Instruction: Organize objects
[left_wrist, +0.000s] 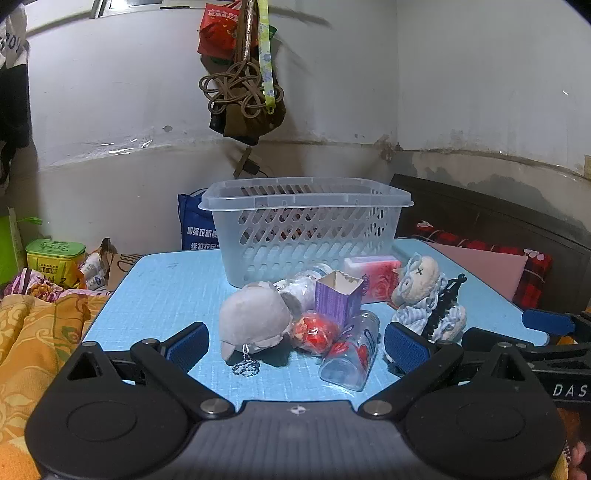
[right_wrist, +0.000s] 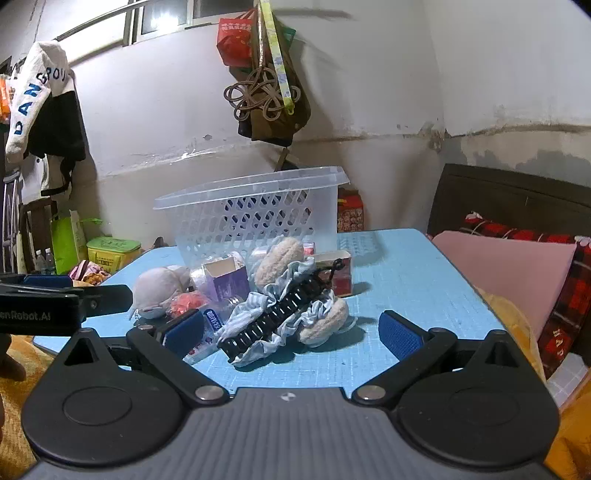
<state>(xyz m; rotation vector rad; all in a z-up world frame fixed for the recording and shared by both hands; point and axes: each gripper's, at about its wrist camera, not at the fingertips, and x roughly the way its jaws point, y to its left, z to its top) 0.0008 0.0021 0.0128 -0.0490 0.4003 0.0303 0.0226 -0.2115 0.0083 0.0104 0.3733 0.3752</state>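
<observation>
Both your tongs are spread wide, nothing between the pads. Left tongs (left_wrist: 295, 349) hang low over the near edge of the blue bench (left_wrist: 166, 291), with the clutter right ahead of them: grey plush (left_wrist: 255, 317) just inside the left pad, its keychain (left_wrist: 246, 365) trailing toward you, red packet (left_wrist: 314, 332) beside it, clear bottle (left_wrist: 351, 350) lying on its side near the right pad, purple box (left_wrist: 338, 299) standing behind those. Sheep doll (left_wrist: 421, 291) with a black hair clip (left_wrist: 443, 306) sits beyond the right pad. Rose-print pack (left_wrist: 373, 273) lies behind, touching or just short of the basket (left_wrist: 306, 229) — can't tell which. Basket stands upright at the back of the bench.

Your right tongs (right_wrist: 291, 332) face the sheep doll (right_wrist: 291, 295) and the clip (right_wrist: 273, 317), which lie on the bench between the pads, slightly ahead. Left pad blocks part of the bottle. Purple box (right_wrist: 225, 280) and grey plush (right_wrist: 159, 288) sit off to the left; the other gripper's arm cuts across that side. Basket contents are hard to make out through the slots. A wrapped clear item behind the purple box is unreadable.
</observation>
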